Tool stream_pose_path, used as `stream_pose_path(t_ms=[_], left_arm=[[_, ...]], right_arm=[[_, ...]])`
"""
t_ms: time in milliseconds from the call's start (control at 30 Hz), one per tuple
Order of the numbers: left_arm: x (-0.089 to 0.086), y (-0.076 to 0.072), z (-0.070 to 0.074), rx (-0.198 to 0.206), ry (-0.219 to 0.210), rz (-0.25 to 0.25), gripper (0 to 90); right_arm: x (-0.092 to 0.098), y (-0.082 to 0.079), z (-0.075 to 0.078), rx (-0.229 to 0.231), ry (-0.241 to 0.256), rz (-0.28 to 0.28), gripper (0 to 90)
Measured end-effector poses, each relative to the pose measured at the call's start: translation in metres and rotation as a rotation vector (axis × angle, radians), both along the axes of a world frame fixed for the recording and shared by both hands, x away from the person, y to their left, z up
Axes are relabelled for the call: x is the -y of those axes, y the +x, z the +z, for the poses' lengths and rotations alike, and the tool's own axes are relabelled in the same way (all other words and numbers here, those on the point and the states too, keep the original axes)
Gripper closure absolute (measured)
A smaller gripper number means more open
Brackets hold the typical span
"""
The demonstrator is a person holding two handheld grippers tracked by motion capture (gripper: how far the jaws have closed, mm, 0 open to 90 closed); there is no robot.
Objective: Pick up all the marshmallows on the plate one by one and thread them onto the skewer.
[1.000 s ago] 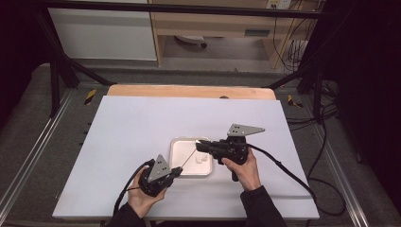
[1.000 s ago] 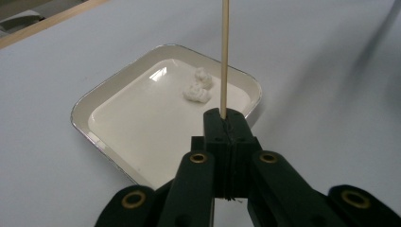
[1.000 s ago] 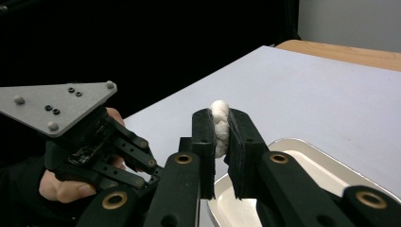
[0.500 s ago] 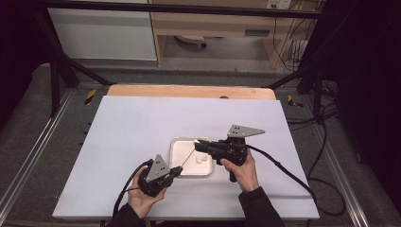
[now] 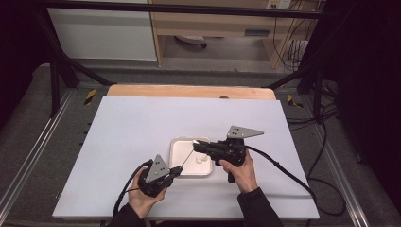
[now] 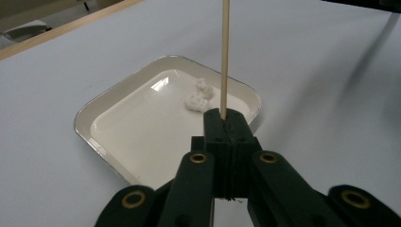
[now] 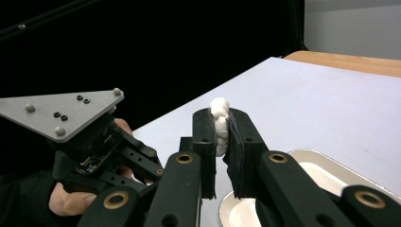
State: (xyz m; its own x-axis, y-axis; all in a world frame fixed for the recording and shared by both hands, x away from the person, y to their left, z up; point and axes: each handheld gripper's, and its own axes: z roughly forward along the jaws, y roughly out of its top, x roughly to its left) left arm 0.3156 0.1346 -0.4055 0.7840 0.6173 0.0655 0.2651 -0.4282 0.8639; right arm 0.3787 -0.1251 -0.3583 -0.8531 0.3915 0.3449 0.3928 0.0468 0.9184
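Tray (image 6: 118, 97) holds two white lumps (image 6: 198, 96).

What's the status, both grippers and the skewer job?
Left gripper shut on thin wooden skewer. Right gripper shut on white soft lump, above the white tray. Two lumps left in the tray. Nothing between.

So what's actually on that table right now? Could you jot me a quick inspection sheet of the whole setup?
Surface: white table top with a wooden strip along its far edge.
Job's things: shallow cream rectangular tray; two small white soft lumps lying in it; a thin wooden skewer; another white soft lump.
Clutter: nothing seen.
Grippers: left gripper shut on the skewer; right gripper shut on the white lump, above the tray's edge.
Cables: a black cable trails from each gripper.
Surroundings: dark metal frame, white cabinet, wooden shelving behind.
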Motion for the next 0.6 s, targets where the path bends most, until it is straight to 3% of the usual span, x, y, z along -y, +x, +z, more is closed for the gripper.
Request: stream_pose_path(t_ms=[600], left_arm=[[0.0008,-0.0012,0.0016,0.007,0.003,-0.004,89.4]], right_arm=[[0.0011,-0.0009,-0.0053,-0.008,0.016,0.001,82.7]])
